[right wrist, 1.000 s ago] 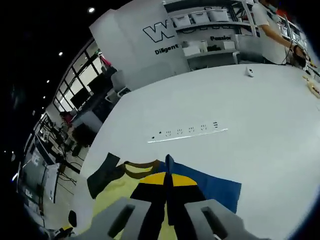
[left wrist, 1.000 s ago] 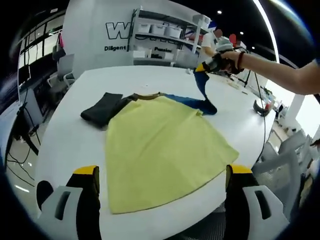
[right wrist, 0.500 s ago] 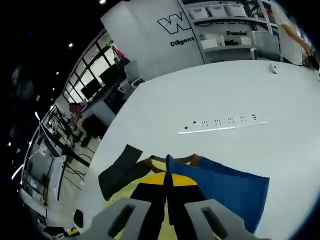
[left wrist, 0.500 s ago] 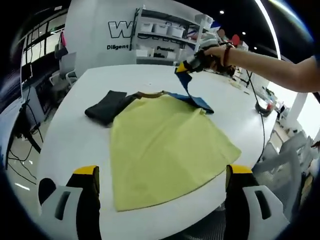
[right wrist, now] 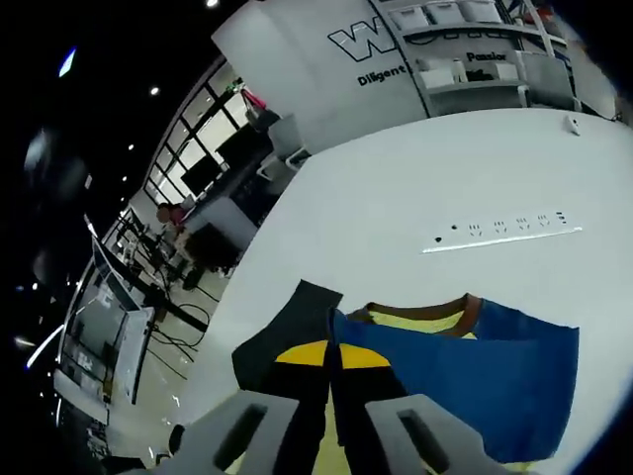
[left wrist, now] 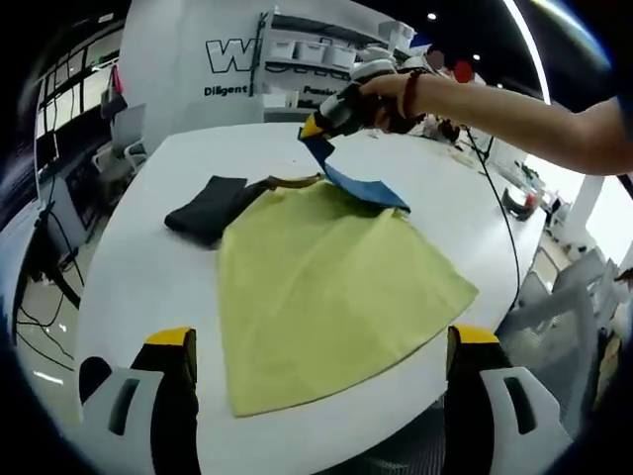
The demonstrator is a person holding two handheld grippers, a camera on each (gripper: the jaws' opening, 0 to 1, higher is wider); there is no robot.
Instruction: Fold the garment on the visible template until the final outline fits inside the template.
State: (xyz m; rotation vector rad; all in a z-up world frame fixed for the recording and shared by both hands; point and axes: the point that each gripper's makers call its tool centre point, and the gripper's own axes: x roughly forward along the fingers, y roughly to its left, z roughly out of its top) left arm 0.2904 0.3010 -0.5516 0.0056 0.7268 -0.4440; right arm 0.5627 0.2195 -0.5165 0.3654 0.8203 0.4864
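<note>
The garment (left wrist: pixel 326 287), soft matte yellow cloth with a brown collar, a black sleeve at 10 o'clock and a blue sleeve (left wrist: pixel 358 185) at 1 o'clock, lies flat on the smooth white worktop (left wrist: pixel 138 287). The right gripper (left wrist: pixel 318 127), jaws pinched together on the blue sleeve, has carried it leftward over the collar since a second ago. The left gripper (left wrist: pixel 321 341) hangs wide apart, holding nothing, at the hem.

White tabletop with a shirt spread on it

We see a broad white tabletop (left wrist: pixel 148 267) carrying a yellow shirt (left wrist: pixel 326 287) laid flat, its black sleeve (left wrist: pixel 206 208) stretched out to one side and its blue sleeve (left wrist: pixel 361 186) partly lifted. Farther off, a white power strip (right wrist: pixel 502 230) lies on the tabletop.
</note>
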